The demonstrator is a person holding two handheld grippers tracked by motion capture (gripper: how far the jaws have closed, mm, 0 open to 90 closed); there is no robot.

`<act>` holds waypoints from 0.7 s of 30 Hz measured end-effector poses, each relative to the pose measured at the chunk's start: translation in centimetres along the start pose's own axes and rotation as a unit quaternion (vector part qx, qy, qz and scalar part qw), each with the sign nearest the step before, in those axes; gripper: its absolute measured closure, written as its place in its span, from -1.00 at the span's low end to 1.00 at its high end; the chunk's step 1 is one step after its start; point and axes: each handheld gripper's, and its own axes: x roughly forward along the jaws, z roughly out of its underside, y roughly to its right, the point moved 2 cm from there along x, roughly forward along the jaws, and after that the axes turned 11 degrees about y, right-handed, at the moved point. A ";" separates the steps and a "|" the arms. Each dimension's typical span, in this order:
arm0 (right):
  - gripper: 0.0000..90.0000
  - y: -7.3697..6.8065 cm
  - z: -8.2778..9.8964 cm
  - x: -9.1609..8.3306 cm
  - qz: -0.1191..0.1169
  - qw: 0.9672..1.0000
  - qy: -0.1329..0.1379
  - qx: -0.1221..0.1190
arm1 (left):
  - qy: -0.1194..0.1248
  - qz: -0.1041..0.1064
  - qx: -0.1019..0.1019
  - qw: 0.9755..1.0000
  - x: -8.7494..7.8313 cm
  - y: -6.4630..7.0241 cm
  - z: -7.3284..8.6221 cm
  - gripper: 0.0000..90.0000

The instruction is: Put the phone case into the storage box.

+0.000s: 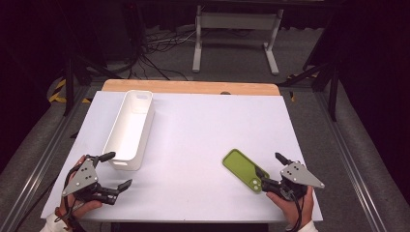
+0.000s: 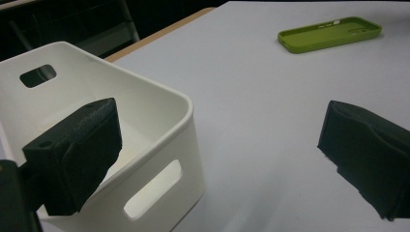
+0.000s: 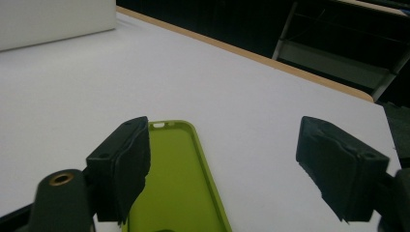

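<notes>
While both stand wide apart, the right claw [image 3: 222, 169] straddles the green phone case [image 3: 181, 183].

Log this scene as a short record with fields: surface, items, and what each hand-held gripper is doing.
surface: white table top
container: white bin, far left, open top, nothing seen inside
item: green phone case, lying flat, hollow side up, near right
left hand-held gripper: jaws open, beside the bin's near end, holding nothing
right hand-held gripper: jaws open, one jaw above the case's near end, not gripping it
</notes>
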 end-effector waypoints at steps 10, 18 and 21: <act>-0.29 -0.2 0.5 0.6 -0.008 1.000 -0.028 0.009 | 0.004 0.004 0.000 1.000 -0.1 0.3 -0.1 -0.94; 0.60 -0.7 0.7 1.3 -0.052 0.997 -0.058 -0.010 | -0.001 0.000 0.002 1.000 -0.3 0.5 0.1 -0.93; 0.85 -0.9 0.7 1.5 -0.064 0.996 -0.060 -0.016 | -0.001 -0.001 0.002 1.000 -0.3 0.6 0.1 -0.93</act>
